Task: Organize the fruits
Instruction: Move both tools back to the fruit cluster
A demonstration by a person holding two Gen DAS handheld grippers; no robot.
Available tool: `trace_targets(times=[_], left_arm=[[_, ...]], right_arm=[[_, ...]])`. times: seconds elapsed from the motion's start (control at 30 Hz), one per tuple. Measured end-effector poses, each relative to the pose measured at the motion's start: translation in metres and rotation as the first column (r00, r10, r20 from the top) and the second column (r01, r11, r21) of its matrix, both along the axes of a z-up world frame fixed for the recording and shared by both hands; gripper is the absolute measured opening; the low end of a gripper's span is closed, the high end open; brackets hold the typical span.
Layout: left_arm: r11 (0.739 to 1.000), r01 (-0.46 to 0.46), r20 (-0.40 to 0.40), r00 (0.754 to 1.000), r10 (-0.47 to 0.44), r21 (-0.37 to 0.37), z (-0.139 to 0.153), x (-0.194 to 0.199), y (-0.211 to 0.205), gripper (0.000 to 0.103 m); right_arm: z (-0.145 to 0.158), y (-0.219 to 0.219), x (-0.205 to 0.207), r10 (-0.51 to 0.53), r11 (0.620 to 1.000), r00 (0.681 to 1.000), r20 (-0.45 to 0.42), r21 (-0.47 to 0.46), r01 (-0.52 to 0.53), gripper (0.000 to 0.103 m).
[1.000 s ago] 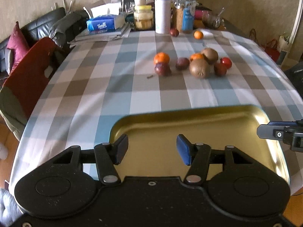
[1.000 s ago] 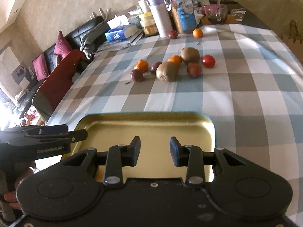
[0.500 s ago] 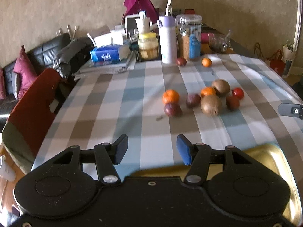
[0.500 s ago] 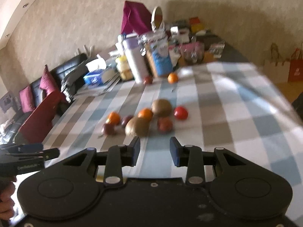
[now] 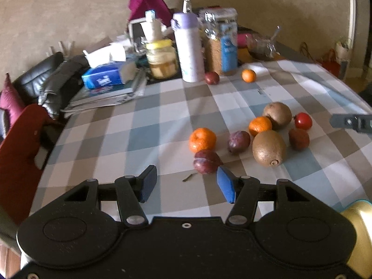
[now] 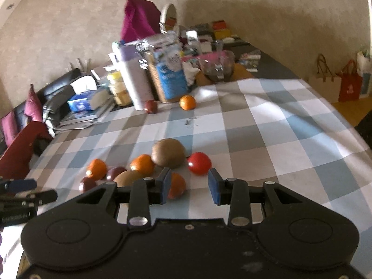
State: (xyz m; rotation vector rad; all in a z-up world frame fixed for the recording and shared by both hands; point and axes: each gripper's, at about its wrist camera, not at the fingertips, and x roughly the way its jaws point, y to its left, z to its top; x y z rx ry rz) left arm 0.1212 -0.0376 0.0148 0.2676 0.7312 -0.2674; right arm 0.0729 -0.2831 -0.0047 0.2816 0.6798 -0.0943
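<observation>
Two wrist fisheyes, both low over the checked table [image 5: 151,125], facing its cluttered far end and the wall. Left view rides behind the left tongs [image 5: 186,183], w/ the fruit cluster [image 5: 253,137] just ahead, off to its right. Right view sits behind the right tongs [image 6: 189,188], nearly on top of the same cluster [image 6: 148,167]. Both share the fruit, the jars and bottle [image 5: 188,48], and the sofa at left.

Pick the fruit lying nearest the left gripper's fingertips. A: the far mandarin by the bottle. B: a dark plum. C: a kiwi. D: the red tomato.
B: the dark plum lies just ahead of the open left gripper, nearer than any other fruit.
</observation>
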Motion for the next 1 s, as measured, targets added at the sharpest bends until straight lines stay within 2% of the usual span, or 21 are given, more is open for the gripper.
trace_targets(times=[0.23, 0.5, 0.63, 0.73, 0.87, 1.0], left_arm=[[0.998, 0.058, -0.048, 0.997, -0.059, -0.018, -0.019, 0.028, -0.008, 0.063], [0.995, 0.074, -0.101, 0.992, -0.081, -0.072, -0.039, 0.05, -0.005, 0.063], [0.992, 0.087, -0.088, 0.992, -0.095, -0.086, -0.042, 0.054, -0.006, 0.063], [0.991, 0.109, -0.062, 0.992, -0.114, -0.077, -0.044, 0.056, -0.008, 0.063], [0.985, 0.133, -0.075, 0.987, -0.142, -0.111, -0.043, 0.06, -0.005, 0.064], [0.985, 0.133, -0.087, 0.986, -0.143, -0.114, -0.045, 0.067, -0.001, 0.064]], right_arm=[[-0.016, -0.011, 0.029, -0.048, 0.999, 0.999, -0.02, 0.022, 0.049, 0.037], [-0.032, -0.002, 0.039, -0.031, 0.998, 0.999, -0.019, -0.052, 0.03, 0.037], [-0.033, -0.006, 0.042, -0.033, 0.999, 0.999, -0.026, -0.004, 0.033, 0.037], [-0.033, -0.007, 0.047, -0.037, 0.999, 0.999, -0.036, -0.01, 0.036, 0.037], [-0.034, -0.007, 0.055, -0.016, 1.0, 0.998, -0.06, -0.012, 0.016, 0.037], [-0.036, -0.006, 0.063, 0.014, 0.999, 0.996, -0.087, -0.029, -0.017, 0.037]])
